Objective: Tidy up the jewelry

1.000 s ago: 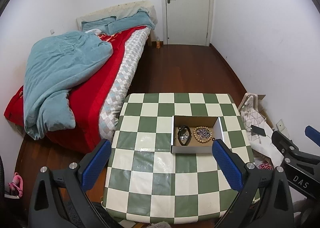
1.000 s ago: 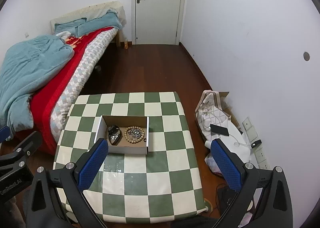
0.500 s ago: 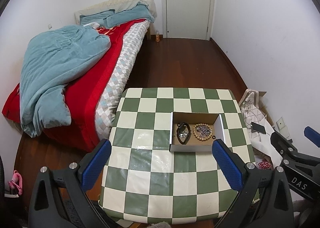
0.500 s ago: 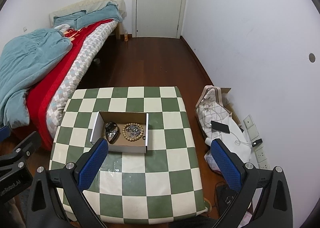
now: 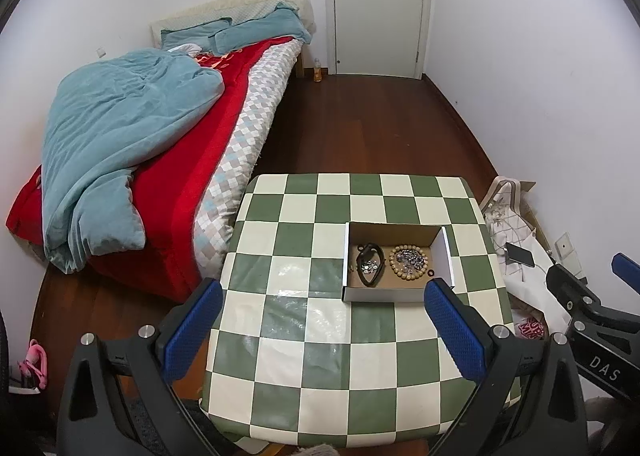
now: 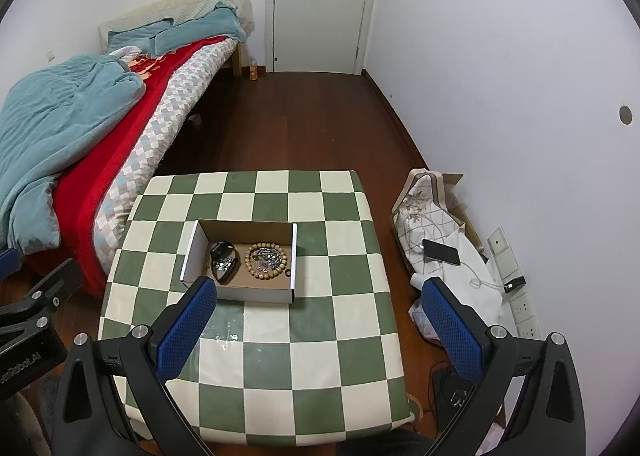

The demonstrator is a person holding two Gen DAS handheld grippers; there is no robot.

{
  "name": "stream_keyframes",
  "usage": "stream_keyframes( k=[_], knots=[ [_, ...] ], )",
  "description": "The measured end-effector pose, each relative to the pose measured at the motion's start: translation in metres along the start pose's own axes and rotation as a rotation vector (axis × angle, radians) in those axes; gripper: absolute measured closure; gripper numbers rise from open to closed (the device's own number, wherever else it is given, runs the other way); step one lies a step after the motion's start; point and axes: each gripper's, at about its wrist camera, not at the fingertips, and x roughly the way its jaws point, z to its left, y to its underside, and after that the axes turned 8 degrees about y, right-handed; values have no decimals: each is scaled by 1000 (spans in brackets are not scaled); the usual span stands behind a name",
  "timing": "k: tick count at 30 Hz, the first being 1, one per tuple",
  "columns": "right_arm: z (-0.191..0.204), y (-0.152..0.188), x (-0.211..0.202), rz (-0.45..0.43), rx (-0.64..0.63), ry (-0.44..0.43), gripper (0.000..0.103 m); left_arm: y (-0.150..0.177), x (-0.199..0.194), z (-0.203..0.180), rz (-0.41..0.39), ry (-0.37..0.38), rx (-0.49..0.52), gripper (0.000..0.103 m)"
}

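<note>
We see the jewelry in an open cardboard box (image 5: 394,288) that sits right of centre in the left wrist view, on the checkered table (image 5: 304,320). Inside the box, a ring of wooden beads (image 5: 407,262) lies to the right, with a small heap of shiny pieces inside the ring. A dark oval bracelet (image 5: 370,265) lies just to its left, and a tiny dark ring (image 5: 431,273) rests near the box's right wall. In the right wrist view the same box (image 6: 256,294) appears left of centre, with the beads (image 6: 267,259) beside the dark bracelet (image 6: 223,260).

Our left gripper (image 5: 323,330) hangs above the near part of the table with its blue pads spread wide, holding nothing. Our right gripper (image 6: 322,330) is likewise spread wide and empty, its left pad overlapping the box's near left corner in the picture.

Further out, a bed (image 5: 160,160) with a teal blanket fills the left of the frame, a white door (image 5: 378,4) stands at the top, and a phone (image 6: 441,251) lies on a white cloth at the right.
</note>
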Motion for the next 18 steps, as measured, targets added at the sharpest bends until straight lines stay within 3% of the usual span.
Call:
stream_keyframes(
  k=[18],
  knots=[
    [2,1,-6,-5,-6,-15,0,4,-2,6,-3,-12,-1,0]
  ],
)
